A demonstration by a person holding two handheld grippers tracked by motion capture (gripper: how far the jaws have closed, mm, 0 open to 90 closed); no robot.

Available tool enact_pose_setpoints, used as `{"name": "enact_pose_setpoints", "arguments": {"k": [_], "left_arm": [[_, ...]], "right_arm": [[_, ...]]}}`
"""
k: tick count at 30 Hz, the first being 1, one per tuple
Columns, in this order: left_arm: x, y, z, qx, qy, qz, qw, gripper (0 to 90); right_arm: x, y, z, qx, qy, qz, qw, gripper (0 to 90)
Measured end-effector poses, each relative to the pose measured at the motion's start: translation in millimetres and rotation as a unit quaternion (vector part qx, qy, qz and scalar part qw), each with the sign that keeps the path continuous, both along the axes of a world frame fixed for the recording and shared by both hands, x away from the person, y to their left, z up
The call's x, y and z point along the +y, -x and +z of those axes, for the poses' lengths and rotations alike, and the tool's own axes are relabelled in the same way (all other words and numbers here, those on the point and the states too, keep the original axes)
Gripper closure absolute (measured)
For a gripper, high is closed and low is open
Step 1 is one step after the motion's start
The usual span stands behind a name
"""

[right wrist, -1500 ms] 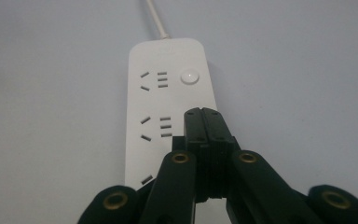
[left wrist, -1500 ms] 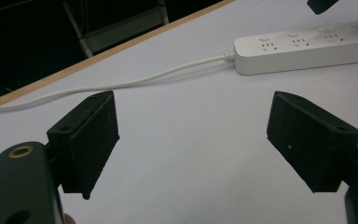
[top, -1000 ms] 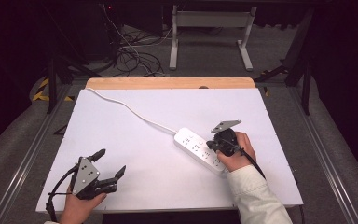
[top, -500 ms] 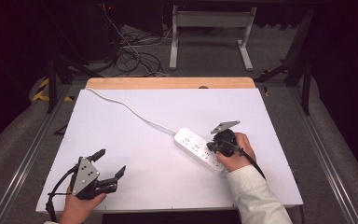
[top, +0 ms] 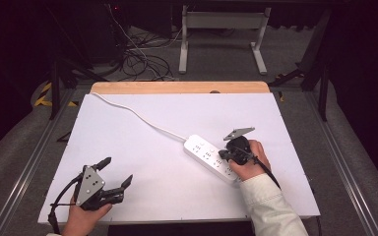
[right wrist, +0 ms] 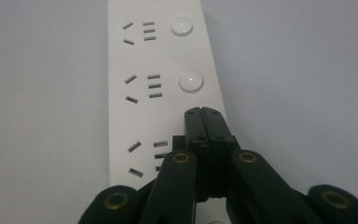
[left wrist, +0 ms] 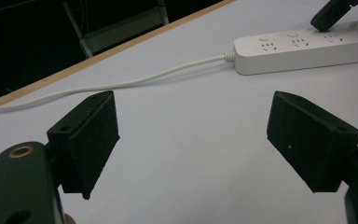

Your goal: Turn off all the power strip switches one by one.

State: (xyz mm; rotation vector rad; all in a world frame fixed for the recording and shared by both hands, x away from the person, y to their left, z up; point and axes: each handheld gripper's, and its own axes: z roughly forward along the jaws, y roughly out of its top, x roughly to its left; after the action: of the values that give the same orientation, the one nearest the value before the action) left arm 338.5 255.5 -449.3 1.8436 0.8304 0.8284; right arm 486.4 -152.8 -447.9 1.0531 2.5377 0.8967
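Right hand-held gripper (top: 225, 153): jaws pressed together, nothing between them, tips down on the top face of the power strip (top: 210, 158). In the right gripper view the closed tips (right wrist: 202, 112) sit on the button side of the strip, just below the second round button (right wrist: 190, 80), beside the third socket's slots. Can't tell if a button is under the tips.

Power strip lies flat on the white counter (top: 152, 167), right of centre, running diagonally; its near end is under the right hand (top: 248, 160). White cord (top: 138, 115) leaves the far end and runs to the back-left corner of the counter.

Left hand-held gripper (top: 113, 173): jaws wide apart, holding nothing, at the front-left of the counter, well apart from the strip. In the left gripper view the bare counter shows between its pads (left wrist: 93, 140), strip (left wrist: 303, 44) and cord (left wrist: 121, 84) further off.
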Motion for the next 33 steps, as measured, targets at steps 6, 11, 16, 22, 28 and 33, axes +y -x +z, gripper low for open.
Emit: {"name": "enact_pose_setpoints", "arguments": {"k": [6,11,16,22,28,33], "left_arm": [[-0.6,0.4,0.2,-0.001,-0.003,0.000,1.0000,17.4],[0.0,0.7,0.3,0.000,-0.001,0.000,1.0000,17.4],[0.1,1.0,0.4,-0.002,0.000,0.000,1.0000,17.4],[1.8,0.8,1.1,-0.002,0.003,0.002,1.0000,17.4],[0.8,-1.2,0.1,0.000,0.000,0.001,1.0000,17.4],[1.2,0.0,0.8,-0.003,0.000,0.002,1.0000,17.4]], "right_arm": [[0.8,0.5,0.0,-0.003,0.003,-0.001,1.0000,90.0],[1.6,1.4,-0.2,-0.004,0.007,-0.002,1.0000,90.0],[0.9,1.9,-0.7,-0.003,0.010,0.001,0.9999,90.0],[-8.4,7.0,-1.4,-0.042,-0.016,-0.011,0.9989,90.0],[-18.1,15.2,20.5,-0.081,-0.086,-0.001,0.9930,90.0],[-14.4,18.1,21.2,-0.090,-0.083,0.011,0.9924,90.0]]}}
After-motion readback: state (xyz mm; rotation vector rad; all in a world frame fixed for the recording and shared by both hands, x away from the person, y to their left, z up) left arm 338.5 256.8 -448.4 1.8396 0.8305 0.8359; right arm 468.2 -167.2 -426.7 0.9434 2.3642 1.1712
